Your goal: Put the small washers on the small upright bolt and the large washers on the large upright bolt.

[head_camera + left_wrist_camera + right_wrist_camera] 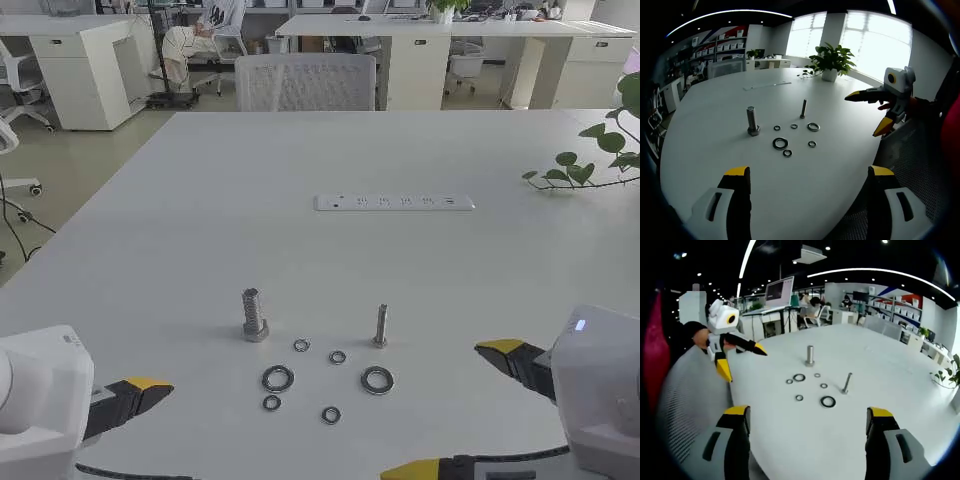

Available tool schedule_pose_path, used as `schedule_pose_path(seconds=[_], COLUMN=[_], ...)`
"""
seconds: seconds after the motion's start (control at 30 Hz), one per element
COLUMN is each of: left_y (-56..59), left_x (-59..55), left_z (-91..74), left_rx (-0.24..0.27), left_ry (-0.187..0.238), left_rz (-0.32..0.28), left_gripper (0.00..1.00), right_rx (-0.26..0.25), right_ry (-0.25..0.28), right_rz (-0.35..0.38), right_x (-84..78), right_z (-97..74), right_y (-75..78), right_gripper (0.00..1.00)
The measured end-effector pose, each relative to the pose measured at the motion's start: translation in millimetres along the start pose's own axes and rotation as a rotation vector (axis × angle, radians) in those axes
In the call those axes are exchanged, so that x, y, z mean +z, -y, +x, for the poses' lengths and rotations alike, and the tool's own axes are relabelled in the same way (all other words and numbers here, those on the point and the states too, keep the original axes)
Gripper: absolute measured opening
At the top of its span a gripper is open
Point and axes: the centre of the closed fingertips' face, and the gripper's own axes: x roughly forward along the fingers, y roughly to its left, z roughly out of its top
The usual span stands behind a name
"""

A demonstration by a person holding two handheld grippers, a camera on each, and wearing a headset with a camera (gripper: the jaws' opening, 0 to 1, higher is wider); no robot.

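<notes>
Jaws apart and empty on the left gripper [809,172] and right gripper [807,412]: best nip a large washer [377,380] by its rim and lower it level over the large bolt [255,315].

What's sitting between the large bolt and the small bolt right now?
In the head view, two small washers lie there, just on the near side of the line from large bolt to small bolt.
</notes>
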Motion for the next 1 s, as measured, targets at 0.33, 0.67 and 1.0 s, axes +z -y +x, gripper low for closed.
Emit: schedule_pose_path(seconds=[0.33,0.67,1.0], left_y=[0.2,1.2,2.3], left_x=[0.7,0.5,1.2], left_z=[0.1,-0.1,-0.4], left_rx=[-0.002,-0.006,-0.009], left_ry=[0.001,-0.002,0.0], left_rz=[-0.001,0.009,0.011], left_gripper=[0.97,0.96,0.95], right_rx=[0.003,0.001,0.004], right_ry=[-0.007,-0.013,-0.017], right_rz=[-0.002,-0.01,-0.011], right_x=[-1.3,-1.8,-2.7], right_z=[1.0,1.3,1.2], right_y=[0.0,-0.8,-1.7], right_gripper=[0.96,0.96,0.96])
